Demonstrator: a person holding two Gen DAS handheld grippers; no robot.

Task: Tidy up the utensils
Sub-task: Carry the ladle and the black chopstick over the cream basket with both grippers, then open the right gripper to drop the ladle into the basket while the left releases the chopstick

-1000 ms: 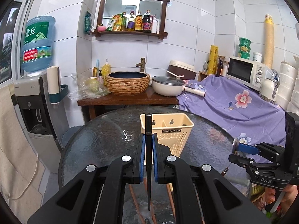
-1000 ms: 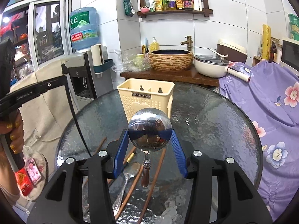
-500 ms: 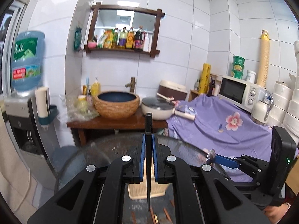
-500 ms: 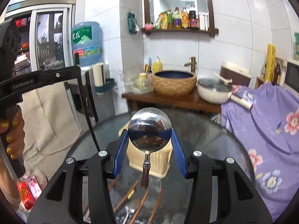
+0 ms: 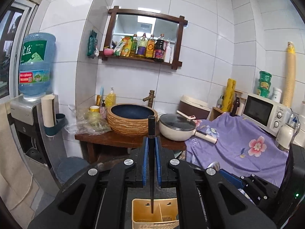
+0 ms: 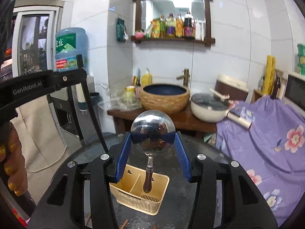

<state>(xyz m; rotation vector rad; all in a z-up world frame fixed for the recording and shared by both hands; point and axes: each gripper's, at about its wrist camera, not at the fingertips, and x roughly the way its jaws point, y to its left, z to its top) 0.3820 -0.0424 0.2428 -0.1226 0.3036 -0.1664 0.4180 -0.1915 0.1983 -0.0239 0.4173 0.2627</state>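
My left gripper (image 5: 152,140) is shut on a thin black chopstick (image 5: 152,126) that stands upright. Its lower tip hangs over the beige utensil holder (image 5: 136,204) at the bottom of the left wrist view. My right gripper (image 6: 152,136) is shut on the round bowl of a metal ladle (image 6: 152,124). The ladle's brown wooden handle (image 6: 148,179) hangs down over the divided holder (image 6: 131,195). The holder stands on the round glass table (image 6: 202,150). Seen from the right wrist, the left gripper (image 6: 80,70) is up at the left, with a hand behind it.
Behind the table are a wooden stand with a woven basin (image 5: 131,120) and a white lidded pan (image 5: 177,127). A purple flowered cloth (image 5: 238,145) and a microwave (image 5: 265,112) are at the right, a water dispenser (image 5: 32,114) at the left. Brown sticks (image 6: 124,223) lie on the glass.
Both grippers have risen and moved forward with their utensils. The holder has slid from the middle of each view down to the bottom, under the hanging chopstick and ladle handle.
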